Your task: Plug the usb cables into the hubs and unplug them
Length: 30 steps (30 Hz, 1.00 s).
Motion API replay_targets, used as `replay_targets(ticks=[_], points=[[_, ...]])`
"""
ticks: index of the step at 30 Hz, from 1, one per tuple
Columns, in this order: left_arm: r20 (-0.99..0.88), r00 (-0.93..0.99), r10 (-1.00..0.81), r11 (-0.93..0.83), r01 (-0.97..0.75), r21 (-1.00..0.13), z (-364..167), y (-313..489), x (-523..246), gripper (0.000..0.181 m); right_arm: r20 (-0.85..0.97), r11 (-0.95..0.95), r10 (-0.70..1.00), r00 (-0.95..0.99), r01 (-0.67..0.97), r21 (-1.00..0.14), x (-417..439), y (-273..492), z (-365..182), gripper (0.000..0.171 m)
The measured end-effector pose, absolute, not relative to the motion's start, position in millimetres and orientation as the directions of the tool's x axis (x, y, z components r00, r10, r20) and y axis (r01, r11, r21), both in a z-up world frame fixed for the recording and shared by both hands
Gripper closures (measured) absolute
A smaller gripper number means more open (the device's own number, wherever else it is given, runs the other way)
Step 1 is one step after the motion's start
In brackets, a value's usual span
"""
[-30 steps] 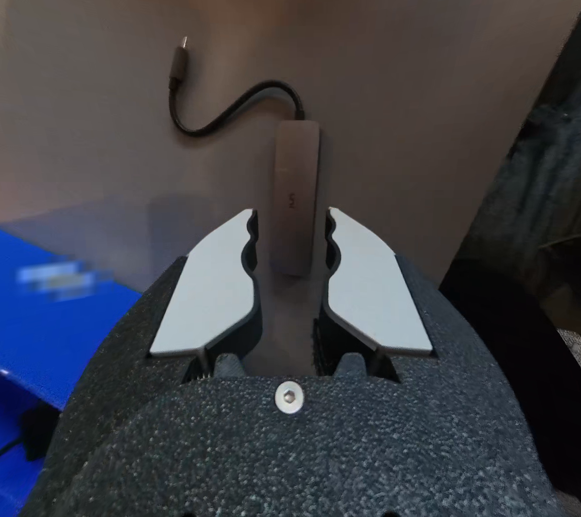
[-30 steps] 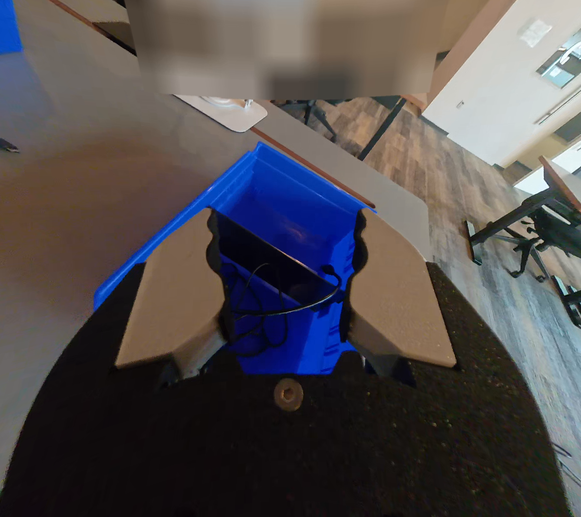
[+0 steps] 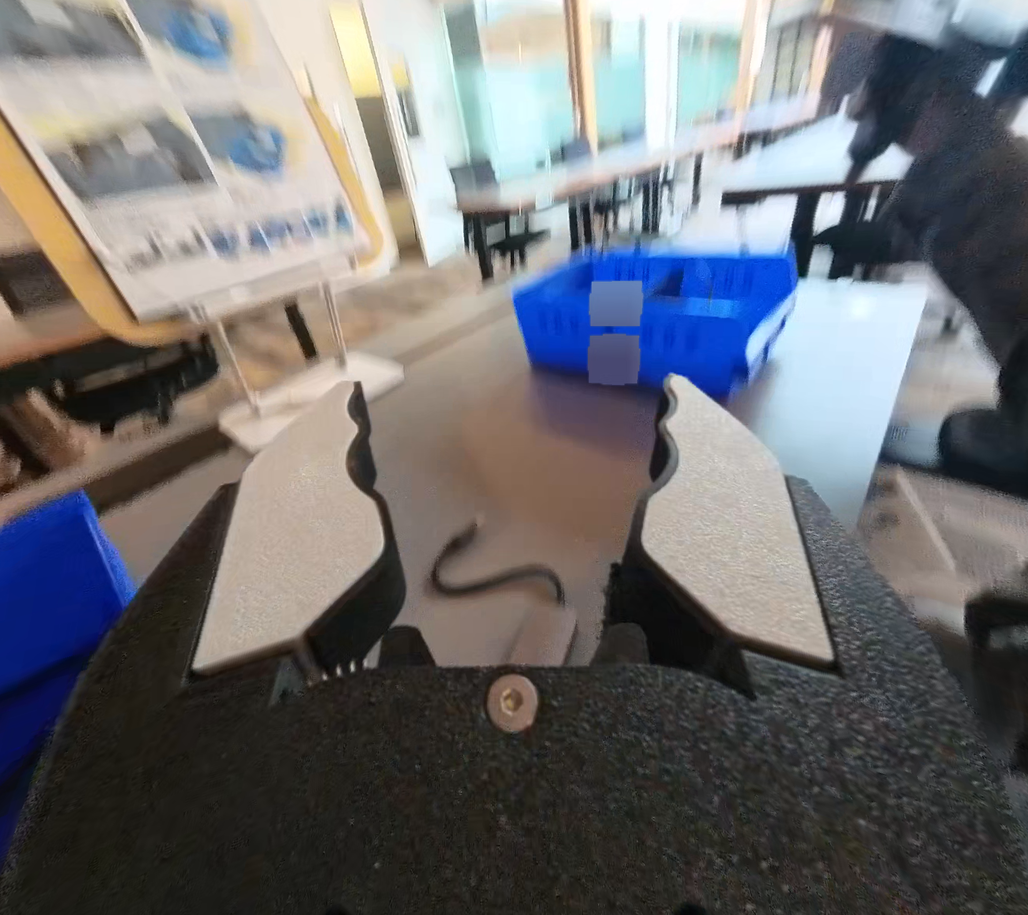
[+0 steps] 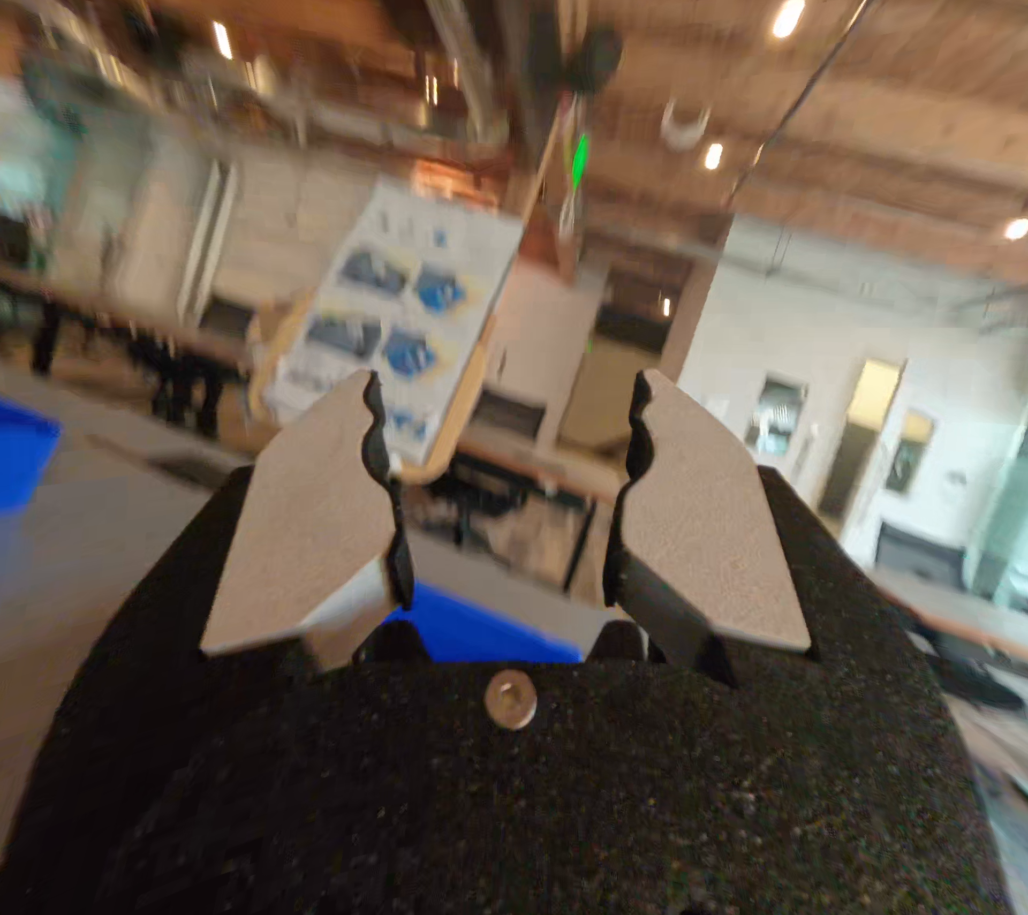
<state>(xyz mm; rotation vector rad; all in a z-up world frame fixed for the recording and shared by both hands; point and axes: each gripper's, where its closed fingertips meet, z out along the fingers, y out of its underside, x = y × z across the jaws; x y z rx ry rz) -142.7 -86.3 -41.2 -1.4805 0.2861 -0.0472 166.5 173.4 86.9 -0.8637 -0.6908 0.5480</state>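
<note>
Lying on the grey tabletop [image 3: 500, 449], the hub [image 3: 542, 635] with its black cable [image 3: 489, 579] sits low between the wide-spread fingers of the left hand-held gripper [image 3: 512, 443], long axis roughly along its reach. That one is judged nearer; the right hand-held gripper [image 4: 506, 421], also wide and empty, points up at the room.

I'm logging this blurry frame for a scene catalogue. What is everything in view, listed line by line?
Hub: one, grey, on the table between the left gripper's fingers, mostly hidden.
Hub cable: one, black, curling across the table.
Bins: blue; one far across the table, one at the left edge, one below the right gripper.
Table: one, grey-brown.
Poster stand: one, white with blue pictures.
Left gripper: open, empty.
Right gripper: open, empty, raised toward the room.
</note>
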Motion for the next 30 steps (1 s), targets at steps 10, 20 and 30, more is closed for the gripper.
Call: replay_targets(ticks=[10, 20, 30], points=[[-0.204, 0.950, 0.238, 0.652, -0.312, -0.692, 138, -168, -203, 0.116, 0.170, 0.589, 0.707, 0.686, -0.439, -0.679, 203, 149, 128, 0.036], [-0.367, 0.590, 0.719, -0.135, -0.400, -0.907, 49, -137, -312, 0.152, 0.101, 0.351, 0.622, 0.777, -0.161, -0.923, 165, 189, 83, 0.073], [-0.423, 0.543, 0.725, -0.263, -0.350, -0.899, 22, -151, -335, 0.152, 0.101, 0.442, 0.619, 0.779, -0.239, -0.864, 168, 174, 90, 0.171]])
